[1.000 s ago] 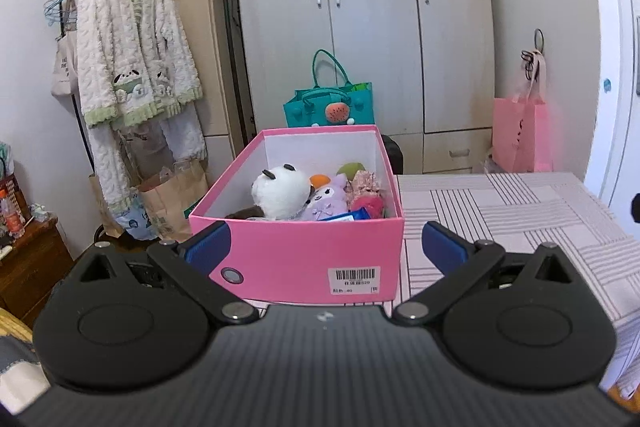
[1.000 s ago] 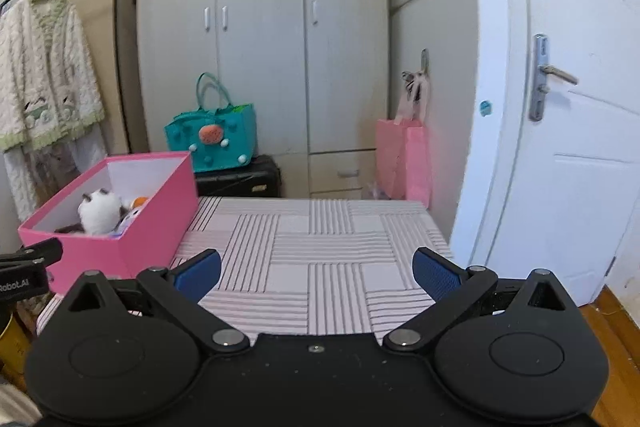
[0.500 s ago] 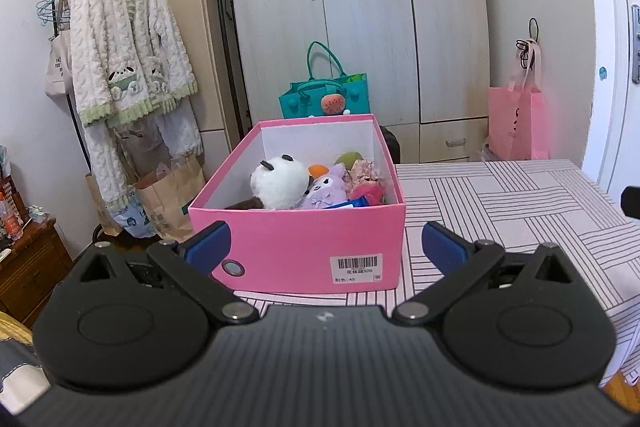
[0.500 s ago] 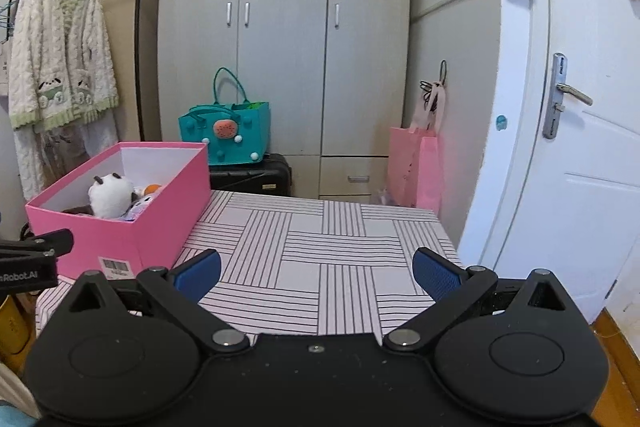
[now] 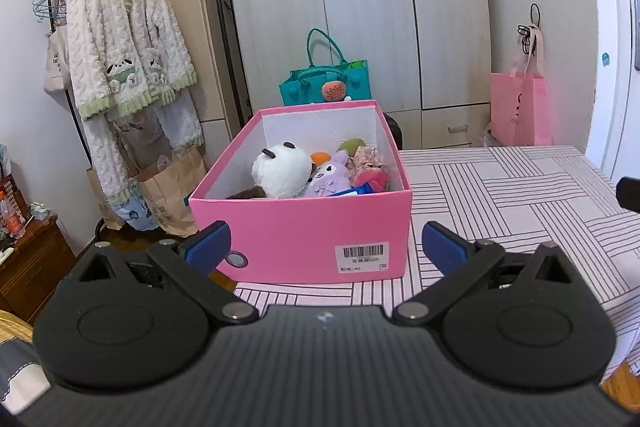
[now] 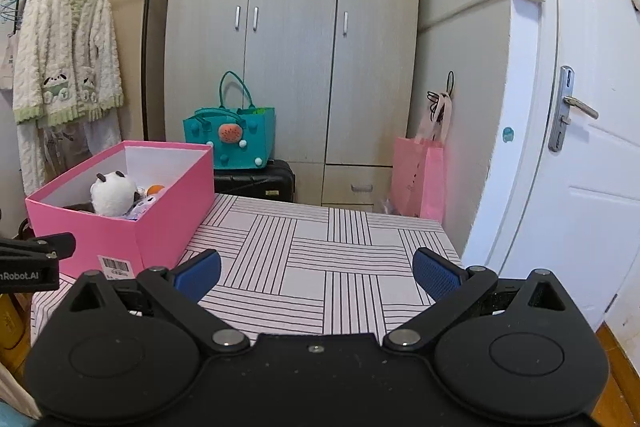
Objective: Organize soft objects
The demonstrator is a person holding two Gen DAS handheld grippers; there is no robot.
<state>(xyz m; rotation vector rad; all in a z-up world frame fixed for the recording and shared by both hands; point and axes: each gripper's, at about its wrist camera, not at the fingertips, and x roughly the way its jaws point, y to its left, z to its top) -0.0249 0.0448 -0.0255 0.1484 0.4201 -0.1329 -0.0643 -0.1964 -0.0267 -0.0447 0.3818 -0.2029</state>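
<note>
A pink box point(image 5: 304, 235) with a barcode label stands on the striped table point(image 5: 520, 187) and holds several plush toys: a white panda point(image 5: 282, 167), a purple one point(image 5: 328, 179) and a red-pink one point(image 5: 370, 179). My left gripper point(image 5: 326, 247) is open and empty, just in front of the box's near wall. In the right wrist view the same pink box point(image 6: 160, 223) sits at the table's left end. My right gripper point(image 6: 316, 273) hangs open and empty over the bare striped table point(image 6: 340, 259), to the right of the box.
A teal bag point(image 6: 230, 139) rests on a black case point(image 6: 256, 181) behind the table, before a grey wardrobe point(image 6: 296, 39). A pink bag point(image 6: 420, 179) hangs at the right by a white door point(image 6: 580, 147). A clothes rack with a fluffy robe point(image 5: 124, 43) stands left.
Both grippers have drawn back and risen a little, so the box and table sit lower and farther off. Both stayed open and empty. The toys have not moved.
</note>
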